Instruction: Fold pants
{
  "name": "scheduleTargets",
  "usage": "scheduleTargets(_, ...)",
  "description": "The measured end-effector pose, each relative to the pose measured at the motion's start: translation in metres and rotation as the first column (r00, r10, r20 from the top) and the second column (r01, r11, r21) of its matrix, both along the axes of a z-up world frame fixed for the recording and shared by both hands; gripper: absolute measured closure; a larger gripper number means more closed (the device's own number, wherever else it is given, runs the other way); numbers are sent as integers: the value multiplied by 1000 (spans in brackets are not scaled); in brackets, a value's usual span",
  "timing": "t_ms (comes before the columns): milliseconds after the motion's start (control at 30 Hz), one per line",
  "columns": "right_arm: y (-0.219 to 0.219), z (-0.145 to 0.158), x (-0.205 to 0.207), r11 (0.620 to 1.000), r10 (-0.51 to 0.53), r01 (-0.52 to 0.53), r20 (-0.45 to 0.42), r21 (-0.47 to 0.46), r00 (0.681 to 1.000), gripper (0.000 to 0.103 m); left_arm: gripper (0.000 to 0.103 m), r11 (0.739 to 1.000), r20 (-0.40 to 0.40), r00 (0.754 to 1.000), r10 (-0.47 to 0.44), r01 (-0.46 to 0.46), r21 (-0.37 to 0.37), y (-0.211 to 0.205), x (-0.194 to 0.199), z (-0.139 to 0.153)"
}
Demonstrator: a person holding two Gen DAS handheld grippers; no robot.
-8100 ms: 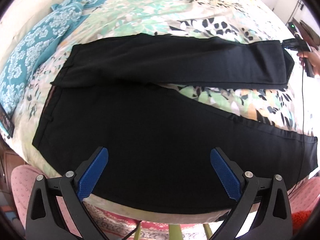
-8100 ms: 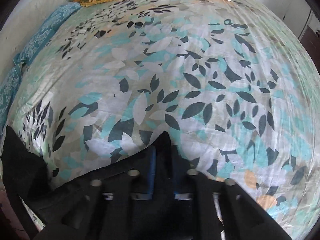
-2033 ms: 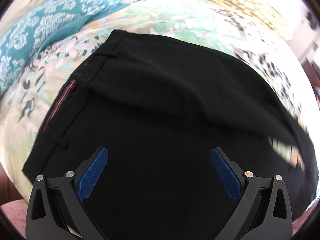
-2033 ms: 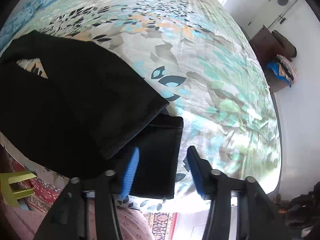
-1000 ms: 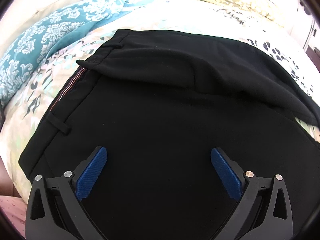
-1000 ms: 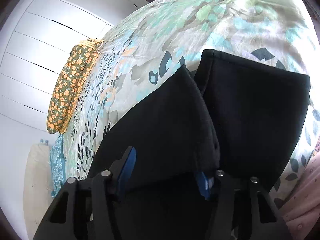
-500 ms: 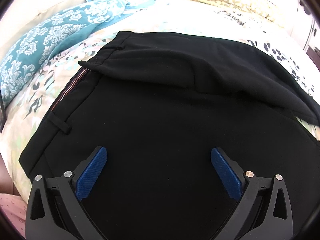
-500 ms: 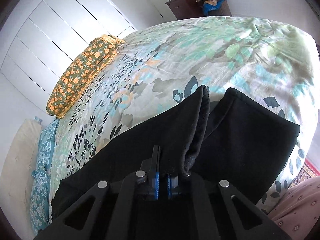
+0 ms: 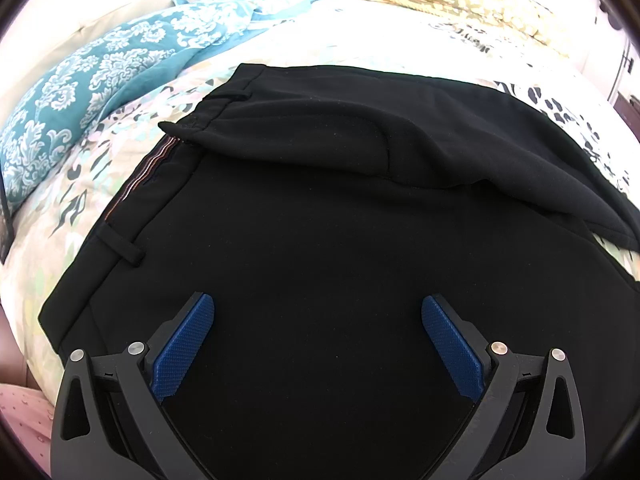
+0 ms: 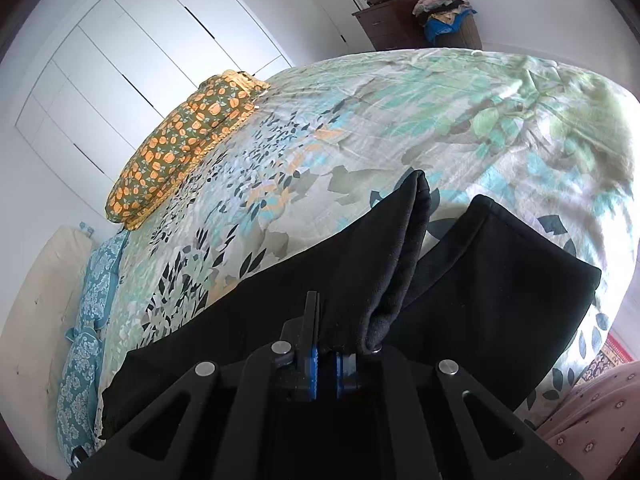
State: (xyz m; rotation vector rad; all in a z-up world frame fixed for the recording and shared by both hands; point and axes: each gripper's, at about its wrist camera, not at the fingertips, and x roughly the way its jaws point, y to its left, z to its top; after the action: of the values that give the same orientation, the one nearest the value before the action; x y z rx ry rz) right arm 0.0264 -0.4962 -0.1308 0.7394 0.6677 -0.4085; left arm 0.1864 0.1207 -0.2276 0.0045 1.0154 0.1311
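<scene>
Black pants (image 9: pixel 320 220) lie spread on a leaf-print bedspread (image 10: pixel 460 112), waistband (image 9: pixel 132 200) to the left, the far half folded over the near half. My left gripper (image 9: pixel 316 340) hovers over the seat area, wide open, nothing between its blue pads (image 9: pixel 184 344). In the right wrist view my right gripper (image 10: pixel 326 354) is shut on the hem end of one black pant leg (image 10: pixel 384 264), which is lifted and bunched above the bed. The other leg's cuff (image 10: pixel 520 272) lies flat to its right.
A teal patterned pillow (image 9: pixel 92 80) lies at the bed's left, an orange-flowered pillow (image 10: pixel 180 140) at the far side. White wardrobe doors (image 10: pixel 152 40) and a brown dresser (image 10: pixel 384 28) with piled clothes stand beyond the bed. A pink dotted cloth (image 10: pixel 592 412) sits at lower right.
My right gripper closed on the pant leg hem and lifted it, rolling as it rose. The left gripper stayed still and open.
</scene>
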Motion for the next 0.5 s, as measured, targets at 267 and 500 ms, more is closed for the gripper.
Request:
scheduleTargets(267, 10, 9, 5, 997, 54, -54, 11, -47, 998, 97, 0, 1000, 6, 1000, 3, -3, 6, 1, 0, 0)
scheduleTargets(500, 8, 12, 3, 998, 57, -57, 29, -23, 998, 97, 0, 1000, 6, 1000, 2, -2, 5, 1, 0, 0)
